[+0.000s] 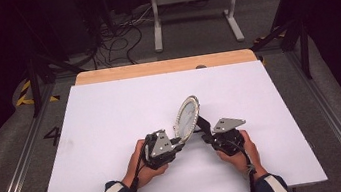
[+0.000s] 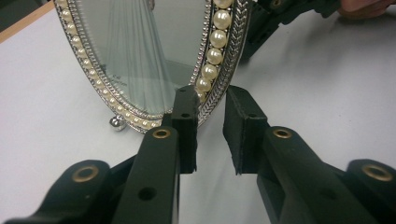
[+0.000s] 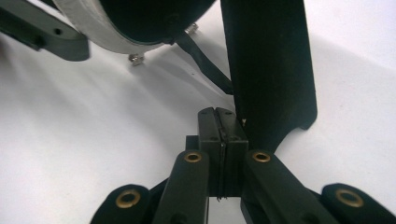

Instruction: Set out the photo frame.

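An oval picture frame (image 1: pixel 186 116) with a silver rim and a ring of pearls (image 2: pixel 215 37) stands tilted on small ball feet near the middle of the white table. My left gripper (image 1: pixel 181 142) (image 2: pixel 210 126) is open at the frame's lower rim, its left jaw overlapping the rim and the right jaw apart from it. Behind the frame, my right gripper (image 1: pixel 204 134) (image 3: pixel 218 119) is shut, its tips against the edge of the frame's black back stand (image 3: pixel 271 70). A thin black strap (image 3: pixel 205 65) links the stand to the frame's back (image 3: pixel 140 18). Whether anything is pinched between them is not visible.
A white board (image 1: pixel 113 134) covers the table, with a wooden strip (image 1: pixel 164 66) along the far edge. Beyond it stand a white metal support (image 1: pixel 193 2) and loose cables (image 1: pixel 115 38) on the floor. Both of the person's hands rest low near the table's front.
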The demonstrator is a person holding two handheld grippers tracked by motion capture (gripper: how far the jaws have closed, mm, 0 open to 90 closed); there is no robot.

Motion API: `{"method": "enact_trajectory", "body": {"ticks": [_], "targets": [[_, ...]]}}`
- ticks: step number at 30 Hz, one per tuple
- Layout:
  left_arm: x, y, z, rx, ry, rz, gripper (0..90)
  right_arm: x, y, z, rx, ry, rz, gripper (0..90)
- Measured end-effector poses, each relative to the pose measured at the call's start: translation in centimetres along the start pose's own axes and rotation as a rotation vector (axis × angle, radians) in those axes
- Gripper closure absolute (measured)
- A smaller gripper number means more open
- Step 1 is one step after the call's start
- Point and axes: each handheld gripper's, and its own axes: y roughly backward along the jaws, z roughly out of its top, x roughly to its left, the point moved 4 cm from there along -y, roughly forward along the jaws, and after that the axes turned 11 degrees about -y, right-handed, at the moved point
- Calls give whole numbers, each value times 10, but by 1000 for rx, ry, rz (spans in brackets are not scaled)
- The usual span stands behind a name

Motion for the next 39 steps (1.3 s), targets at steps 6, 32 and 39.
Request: {"method": "enact_trajectory", "body": {"ticks": [6,32,39], "targets": [[0,-1,0,-1,3,-8,753,-7,-2,-1,9,-17,-24,900],[15,57,-29,-5,62,58,621,-2,6,0,-63,-45,-21,756],[15,76,-51,33,80,102,495,21,12,5,-103,-18,31,658]]}}
